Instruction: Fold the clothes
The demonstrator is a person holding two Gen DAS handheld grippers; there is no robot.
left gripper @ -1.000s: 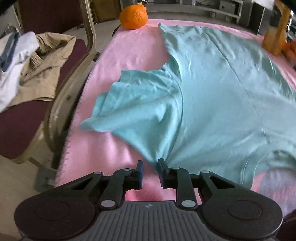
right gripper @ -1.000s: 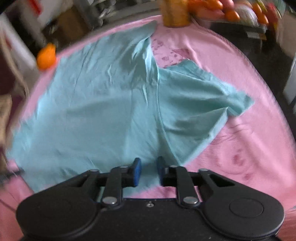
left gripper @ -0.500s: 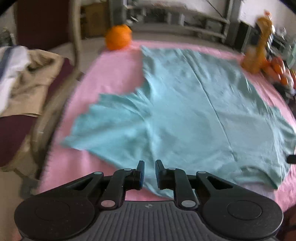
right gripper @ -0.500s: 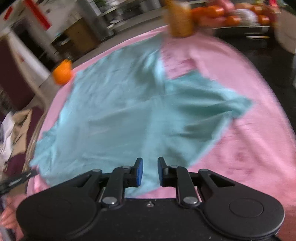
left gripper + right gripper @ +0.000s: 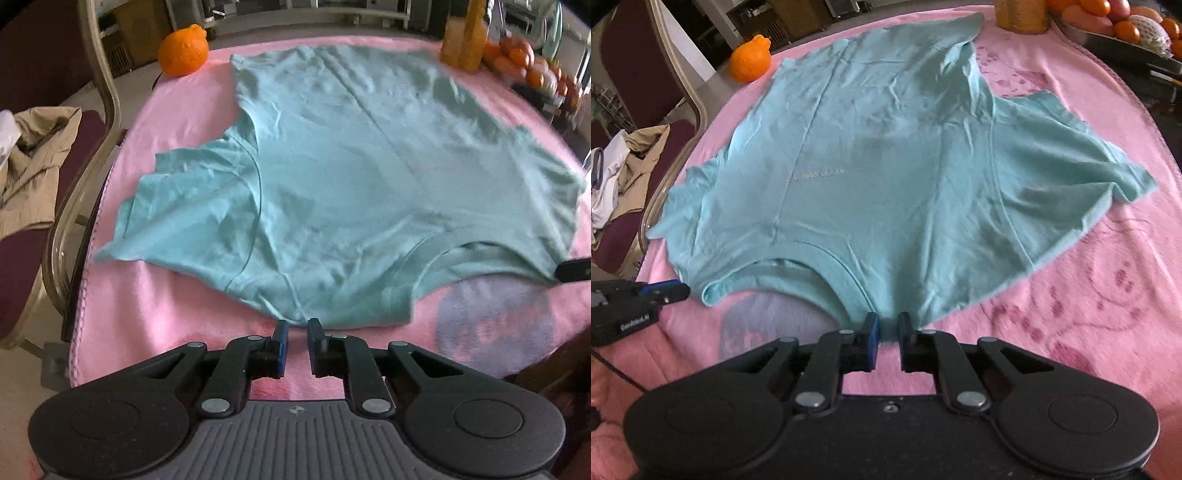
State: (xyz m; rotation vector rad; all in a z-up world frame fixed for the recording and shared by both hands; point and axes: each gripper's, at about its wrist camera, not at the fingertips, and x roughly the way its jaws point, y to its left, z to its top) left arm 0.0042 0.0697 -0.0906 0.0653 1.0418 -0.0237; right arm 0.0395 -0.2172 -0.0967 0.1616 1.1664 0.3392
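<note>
A teal T-shirt (image 5: pixel 351 177) is spread flat on a pink blanket (image 5: pixel 1108 295), collar toward the cameras and both sleeves laid out to the sides. The left gripper (image 5: pixel 294 328) is set at the shoulder edge beside the collar, its jaws narrowly parted; the cloth is met at the tips, but a grip cannot be confirmed. The right gripper (image 5: pixel 885 321) is placed likewise at the other shoulder — fabric is seen in its narrow gap, though whether it is pinched cannot be told. An orange (image 5: pixel 183 50) is seen at the far corner.
</note>
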